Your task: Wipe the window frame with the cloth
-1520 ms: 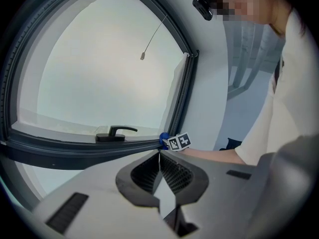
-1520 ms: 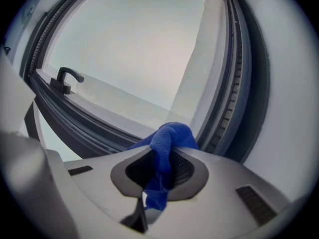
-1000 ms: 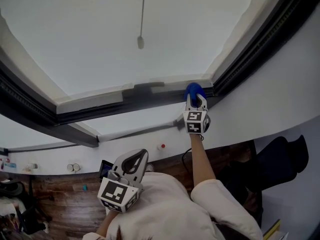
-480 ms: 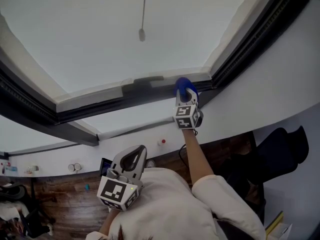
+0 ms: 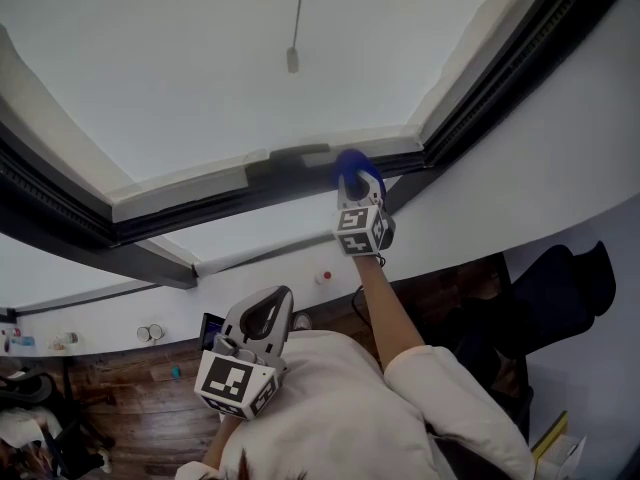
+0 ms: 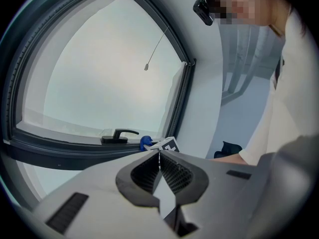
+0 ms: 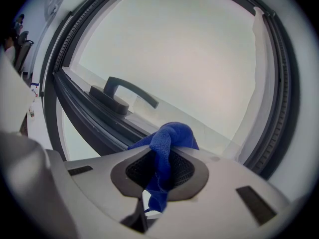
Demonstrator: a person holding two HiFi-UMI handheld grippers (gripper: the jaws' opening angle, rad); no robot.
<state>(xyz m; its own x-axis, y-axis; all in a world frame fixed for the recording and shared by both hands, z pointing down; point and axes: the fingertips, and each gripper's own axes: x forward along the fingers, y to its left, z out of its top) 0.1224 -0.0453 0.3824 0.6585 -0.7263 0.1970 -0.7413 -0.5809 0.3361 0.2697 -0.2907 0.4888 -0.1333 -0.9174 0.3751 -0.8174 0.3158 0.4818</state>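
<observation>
Right claw: the right gripper (image 7: pixel 160 169) is clenched on the blue woven cloth (image 7: pixel 172 136); a bunched fold pokes out past the jaw tips and a tail hangs below them.
Left claw: the left gripper (image 6: pixel 159 164) has its jaws closed together with nothing between them; it hangs at 7 o'clock in the head view, well apart from the window.
Cloth position: at about 1 o'clock of the head view's centre, pressed to the lower rail of the dark grey window frame (image 5: pixel 200 213), just beside the black lever handle (image 5: pixel 290 158), which lies at its 9 o'clock.
Step in hand: probably a wiping stroke along the lower rail near the frame's right corner.
Doing it well: lead with the bunched fold, not the hard jaw tips, so only fabric rubs the rail. Press evenly and follow the rail's line. At the handle, go round its base; do not snag the tail on it. Hold the clench firm, as the fold could slip out under drag.
</observation>
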